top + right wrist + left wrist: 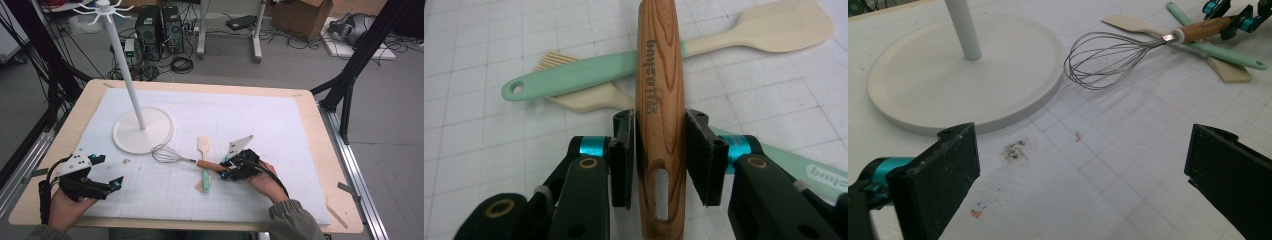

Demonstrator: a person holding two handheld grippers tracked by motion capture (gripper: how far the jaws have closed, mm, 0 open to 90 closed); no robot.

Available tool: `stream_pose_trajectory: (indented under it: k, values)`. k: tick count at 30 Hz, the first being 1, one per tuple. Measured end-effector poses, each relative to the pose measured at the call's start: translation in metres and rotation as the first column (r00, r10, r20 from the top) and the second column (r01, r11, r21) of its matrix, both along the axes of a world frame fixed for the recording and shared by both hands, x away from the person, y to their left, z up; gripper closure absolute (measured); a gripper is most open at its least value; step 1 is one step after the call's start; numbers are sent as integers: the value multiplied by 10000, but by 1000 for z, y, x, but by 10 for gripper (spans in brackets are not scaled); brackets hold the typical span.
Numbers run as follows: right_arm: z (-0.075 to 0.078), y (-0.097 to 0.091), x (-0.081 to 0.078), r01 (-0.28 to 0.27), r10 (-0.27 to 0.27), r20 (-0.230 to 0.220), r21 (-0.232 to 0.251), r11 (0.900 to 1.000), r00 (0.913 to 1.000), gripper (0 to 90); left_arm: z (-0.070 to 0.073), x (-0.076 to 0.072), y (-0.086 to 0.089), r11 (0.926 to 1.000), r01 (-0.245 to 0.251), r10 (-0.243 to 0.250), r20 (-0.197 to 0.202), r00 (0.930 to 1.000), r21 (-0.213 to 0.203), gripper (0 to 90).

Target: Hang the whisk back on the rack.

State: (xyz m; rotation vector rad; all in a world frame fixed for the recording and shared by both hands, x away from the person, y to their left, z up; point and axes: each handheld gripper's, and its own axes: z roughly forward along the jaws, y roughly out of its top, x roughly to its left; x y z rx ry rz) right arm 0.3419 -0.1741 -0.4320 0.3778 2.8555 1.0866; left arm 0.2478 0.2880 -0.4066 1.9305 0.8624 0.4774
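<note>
Right gripper [659,157] clamped on the whisk [659,100] handle over the spatula [704,42]; left gripper [1083,175] wide, empty.

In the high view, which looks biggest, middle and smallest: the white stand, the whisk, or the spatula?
Largest: white stand.
Middle: whisk.
Smallest: spatula, though the whisk handle crosses over it, so these two look fairly close.

Right hand-held gripper [659,150] clamped, left hand-held gripper [1083,165] agape
</note>
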Motion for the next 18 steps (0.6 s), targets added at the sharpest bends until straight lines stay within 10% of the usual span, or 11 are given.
stream_pose_trajectory:
  k: [18]
  values:
    - [-1, 0, 1, -104, 104, -14, -56, 9999, 9999, 674, 0, 0, -1, 10000, 12, -12, -24, 10000, -14, 17]
